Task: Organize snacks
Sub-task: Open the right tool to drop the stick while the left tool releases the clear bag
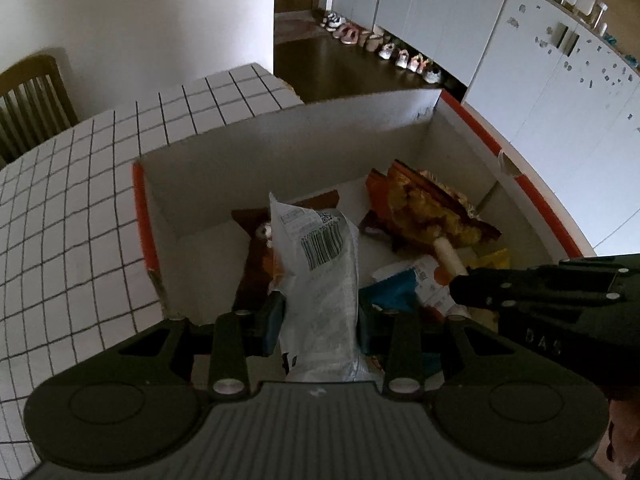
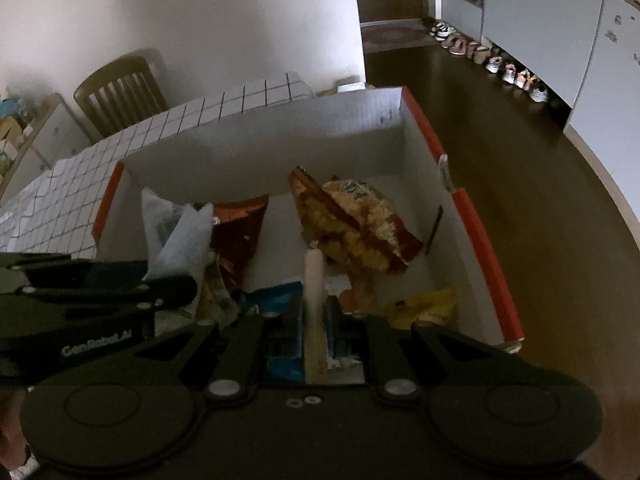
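Observation:
A white cardboard box with orange edges (image 1: 280,148) (image 2: 256,140) sits on the grid-patterned table. My left gripper (image 1: 320,320) is shut on a white snack packet with a barcode (image 1: 324,264) and holds it over the box; the packet also shows in the right wrist view (image 2: 180,244). My right gripper (image 2: 314,320) is shut on a pale sausage stick (image 2: 314,280) over the box, also seen in the left wrist view (image 1: 450,258). Inside lie an orange-yellow chip bag (image 1: 424,208) (image 2: 356,224), a brown bag (image 2: 236,228), a blue-white packet (image 1: 400,284) and a yellow packet (image 2: 424,308).
The white grid tablecloth (image 1: 80,208) stretches left of the box. A wooden chair (image 2: 120,92) stands behind the table. Dark floor (image 2: 520,160), a row of shoes (image 1: 384,48) and white cabinets (image 1: 540,72) lie to the right.

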Motion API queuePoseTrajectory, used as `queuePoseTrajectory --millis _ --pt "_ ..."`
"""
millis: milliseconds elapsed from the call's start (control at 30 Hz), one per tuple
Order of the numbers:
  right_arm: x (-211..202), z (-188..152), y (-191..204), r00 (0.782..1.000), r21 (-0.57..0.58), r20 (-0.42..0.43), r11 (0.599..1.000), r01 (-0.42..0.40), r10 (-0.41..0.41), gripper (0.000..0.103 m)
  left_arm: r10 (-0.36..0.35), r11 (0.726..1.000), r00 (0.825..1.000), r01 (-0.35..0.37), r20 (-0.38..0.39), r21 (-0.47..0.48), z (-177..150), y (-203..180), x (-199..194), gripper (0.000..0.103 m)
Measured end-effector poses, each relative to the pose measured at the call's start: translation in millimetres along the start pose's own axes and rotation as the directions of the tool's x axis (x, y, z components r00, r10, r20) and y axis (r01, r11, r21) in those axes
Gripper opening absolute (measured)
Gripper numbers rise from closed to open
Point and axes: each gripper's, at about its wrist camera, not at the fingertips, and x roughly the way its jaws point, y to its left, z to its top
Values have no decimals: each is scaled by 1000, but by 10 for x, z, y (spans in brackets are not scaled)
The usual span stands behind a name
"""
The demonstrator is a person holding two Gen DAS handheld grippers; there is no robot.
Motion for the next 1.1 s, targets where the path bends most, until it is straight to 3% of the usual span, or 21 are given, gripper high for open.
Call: queuePoseTrajectory --millis 367,500,633,700,1100 --pt "69 -52 -12 997 -49 -57 997 -57 55 11 16 999 1000 -17 -7 -47 -33 -57 134 38" --pt "25 -56 -33 996 -58 -57 995 -78 74 11 16 995 1000 -17 -8 -95 -55 -26 114 52" --pt "-37 -46 -72 993 -55 -51 992 -111 109 11 28 995 999 -27 14 -95 -93 -38 56 57" --pt "-69 -52 -81 991 -58 -48 990 -131 128 12 33 995 999 -30 32 -97 -115 -38 8 66" --pt "-320 -103 -50 988 -30 -7 987 -156 156 12 5 993 996 6 94 -119 -274 118 -339 66"
